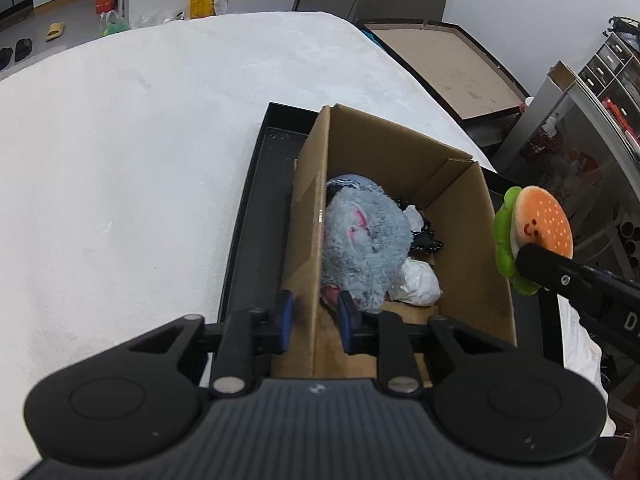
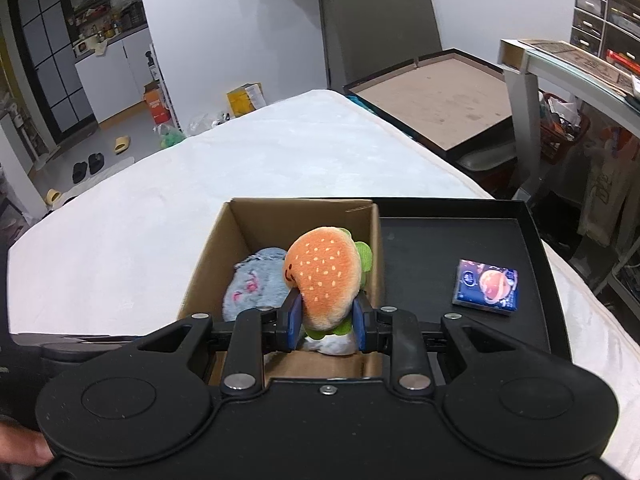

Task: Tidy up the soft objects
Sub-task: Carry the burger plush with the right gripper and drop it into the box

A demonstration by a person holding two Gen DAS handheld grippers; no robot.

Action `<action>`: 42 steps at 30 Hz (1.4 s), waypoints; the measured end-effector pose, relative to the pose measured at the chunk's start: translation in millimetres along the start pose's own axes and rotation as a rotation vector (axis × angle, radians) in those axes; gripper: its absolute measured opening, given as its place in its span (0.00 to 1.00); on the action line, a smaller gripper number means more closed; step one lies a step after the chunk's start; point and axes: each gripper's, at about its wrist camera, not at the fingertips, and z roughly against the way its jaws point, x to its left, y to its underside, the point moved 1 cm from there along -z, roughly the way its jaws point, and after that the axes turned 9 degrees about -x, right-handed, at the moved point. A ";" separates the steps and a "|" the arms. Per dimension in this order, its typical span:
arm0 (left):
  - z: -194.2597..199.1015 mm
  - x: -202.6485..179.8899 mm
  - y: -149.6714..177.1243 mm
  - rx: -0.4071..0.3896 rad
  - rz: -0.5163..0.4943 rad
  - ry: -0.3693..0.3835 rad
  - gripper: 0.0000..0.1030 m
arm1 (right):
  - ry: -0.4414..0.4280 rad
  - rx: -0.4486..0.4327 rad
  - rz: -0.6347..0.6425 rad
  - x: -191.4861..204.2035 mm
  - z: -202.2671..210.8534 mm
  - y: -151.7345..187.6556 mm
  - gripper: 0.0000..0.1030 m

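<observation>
White-clothed desk (image 2: pixel 160 216) in a cluttered room, black tray (image 2: pixel 536 240) holding a brown cardboard box (image 1: pixel 400 148).
Left tongs (image 1: pixel 314 322) clenched on the box's left wall; right tongs (image 2: pixel 326 318) grasping an orange plush burger (image 2: pixel 324 276) above the box, grey plush toy (image 1: pixel 360 240) inside.

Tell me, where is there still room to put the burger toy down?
Inside the cardboard box, the bare floor along the far wall, beyond the grey plush, is free. The black tray is bare between the box and the small blue packet. The near end of the box is crowded: grey plush and white stuffing. The burger toy is in the right hand-held gripper.
</observation>
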 end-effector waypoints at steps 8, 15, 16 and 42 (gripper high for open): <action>-3.5 7.6 2.1 0.022 0.018 -0.005 0.13 | -0.028 0.007 0.025 22.1 -0.9 -1.6 0.25; -2.1 9.0 1.5 0.041 0.033 0.007 0.14 | -0.086 0.025 0.027 34.5 -4.2 0.3 0.30; -2.4 9.2 0.8 0.043 0.037 0.008 0.14 | -0.099 0.038 0.031 36.2 -5.7 1.8 0.33; -1.9 -4.8 -7.7 0.024 0.016 -0.021 0.36 | 0.009 0.011 -0.029 -49.6 -1.9 4.5 0.44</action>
